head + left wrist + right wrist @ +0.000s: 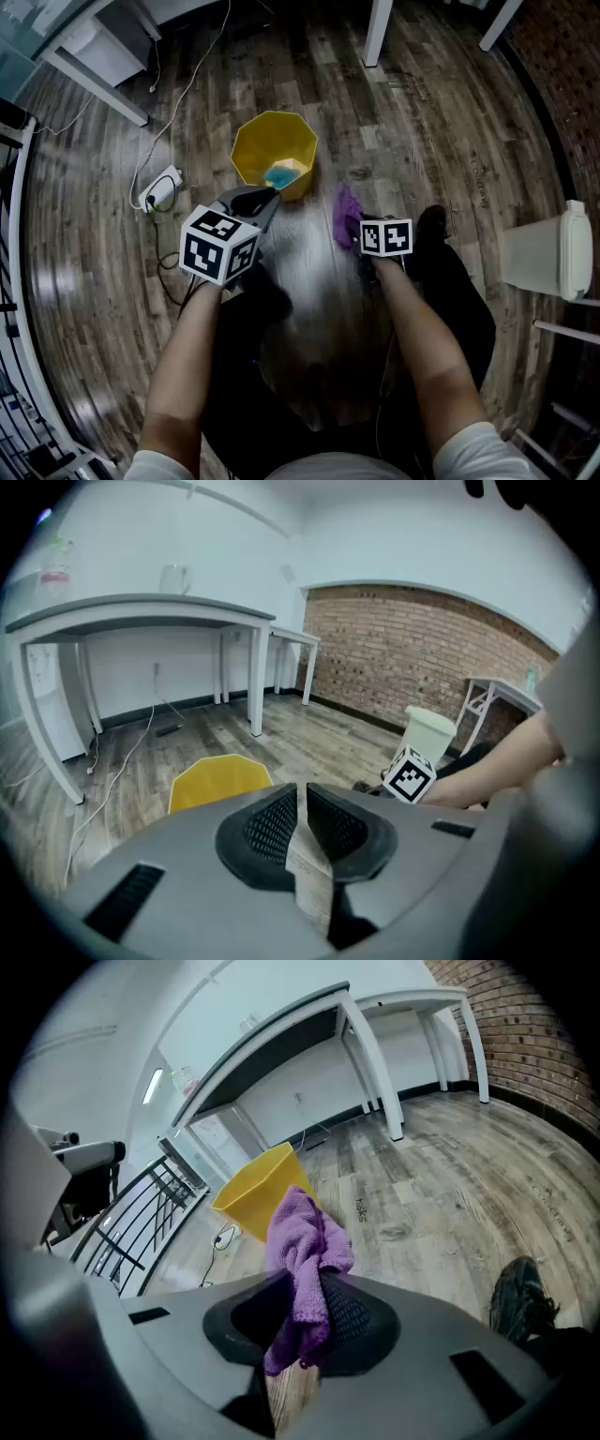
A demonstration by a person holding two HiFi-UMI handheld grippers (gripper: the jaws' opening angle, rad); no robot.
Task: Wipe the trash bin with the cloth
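Note:
The yellow trash bin [274, 150] stands upright on the wood floor ahead of both hands, with a blue item [286, 174] lying inside it. It also shows in the left gripper view as the bin [220, 778] and in the right gripper view as the bin [261, 1192]. My right gripper [354, 225] is shut on a purple cloth [347, 214], which bunches up above the jaws as the cloth [305, 1241] in my right gripper [305, 1297]. My left gripper [267, 199] hangs just short of the bin; the jaws of the left gripper [302, 794] stand almost together with nothing between them.
A white lidded bin [548, 251] stands at the right. A power strip with white cable [161, 187] lies left of the yellow bin. White table legs [377, 33] rise beyond it. A dark shoe [431, 225] is near my right hand. A black railing [14, 281] runs along the left.

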